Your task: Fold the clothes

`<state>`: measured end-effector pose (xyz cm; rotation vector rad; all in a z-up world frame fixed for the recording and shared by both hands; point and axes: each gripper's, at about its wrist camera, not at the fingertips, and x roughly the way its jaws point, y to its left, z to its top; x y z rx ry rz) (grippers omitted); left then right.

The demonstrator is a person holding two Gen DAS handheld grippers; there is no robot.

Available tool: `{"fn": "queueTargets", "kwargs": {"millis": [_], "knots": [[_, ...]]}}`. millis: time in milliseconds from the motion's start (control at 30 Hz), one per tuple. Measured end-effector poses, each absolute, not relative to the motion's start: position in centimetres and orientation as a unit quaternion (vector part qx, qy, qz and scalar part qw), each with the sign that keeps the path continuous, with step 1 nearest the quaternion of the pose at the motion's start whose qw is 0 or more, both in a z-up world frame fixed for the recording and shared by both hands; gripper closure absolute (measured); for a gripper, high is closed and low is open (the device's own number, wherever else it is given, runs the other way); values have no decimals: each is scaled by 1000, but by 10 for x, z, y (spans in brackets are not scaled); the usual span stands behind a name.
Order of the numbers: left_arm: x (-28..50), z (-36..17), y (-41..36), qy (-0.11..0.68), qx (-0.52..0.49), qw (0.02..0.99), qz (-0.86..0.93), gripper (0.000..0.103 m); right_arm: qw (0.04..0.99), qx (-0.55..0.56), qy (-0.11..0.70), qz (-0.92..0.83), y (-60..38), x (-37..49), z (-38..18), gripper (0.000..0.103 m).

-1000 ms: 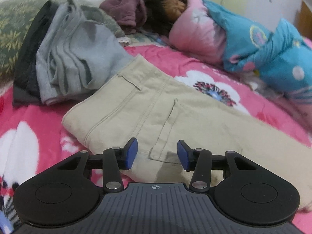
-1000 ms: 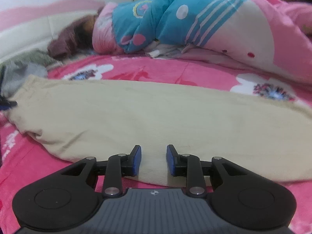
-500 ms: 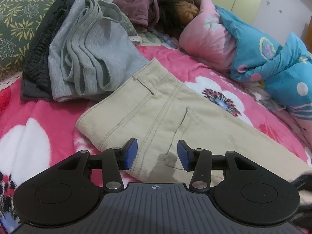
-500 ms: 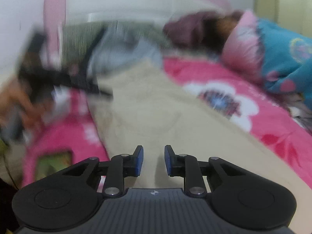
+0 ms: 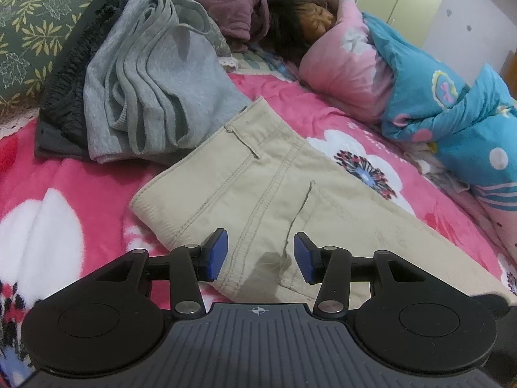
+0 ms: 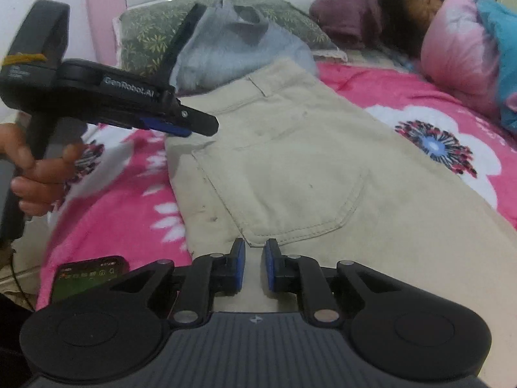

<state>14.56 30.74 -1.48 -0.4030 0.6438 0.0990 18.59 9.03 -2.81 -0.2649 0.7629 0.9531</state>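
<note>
Beige cotton trousers [image 5: 290,194] lie flat on a pink flower-printed bed blanket [image 5: 64,200], folded lengthwise so one leg covers the other, with the waistband end next to a pile of grey knit garments [image 5: 161,74] and the legs running away to the right. A back pocket faces up. Above the trousers' near edge, at the seat, hovers the left gripper [image 5: 260,255], its blue-padded fingers [image 5: 216,253] set wide apart and holding nothing. Just right of it, below the pocket's lower seam, sits the right gripper [image 6: 255,266], its fingers [image 6: 238,268] nearly closed with only a narrow gap, and no cloth visibly caught between them. A hand [image 6: 35,168] holds the left tool's handle left of the trousers. Beyond the trousers a person lies asleep under a blue and pink quilt [image 5: 452,97].

Judging by this, a crosswise fold could follow. Doing it well would mean pinching both layers together at the edge, lifting evenly, and keeping the seams lined up.
</note>
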Motion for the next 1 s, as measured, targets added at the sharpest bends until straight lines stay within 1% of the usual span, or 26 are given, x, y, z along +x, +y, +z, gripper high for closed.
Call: {"fn": "queueTargets", "kwargs": {"millis": [67, 200, 333, 467, 600, 667, 733, 867, 1000], "knots": [[145, -15, 307, 315, -194, 928, 51, 56, 809, -107, 371, 444, 90, 191, -13, 91], [145, -14, 305, 316, -185, 929, 53, 55, 823, -108, 324, 454, 113, 188, 6, 91], [145, -14, 305, 317, -184, 929, 49, 55, 811, -135, 347, 452, 146, 192, -31, 87], [143, -12, 307, 313, -186, 930, 50, 55, 812, -103, 364, 445, 128, 195, -14, 89], [140, -7, 306, 305, -183, 933, 55, 54, 846, -59, 346, 400, 72, 188, 25, 89], [138, -4, 304, 298, -171, 937, 67, 51, 862, -41, 339, 376, 44, 184, 41, 89], [138, -3, 304, 296, -163, 938, 77, 51, 865, -31, 350, 357, 26, 180, 37, 89], [134, 2, 304, 283, -160, 942, 81, 51, 860, -19, 381, 339, 18, 180, 6, 89], [126, 17, 287, 241, -134, 959, 57, 48, 853, -6, 412, 321, 10, 179, -26, 91]]}}
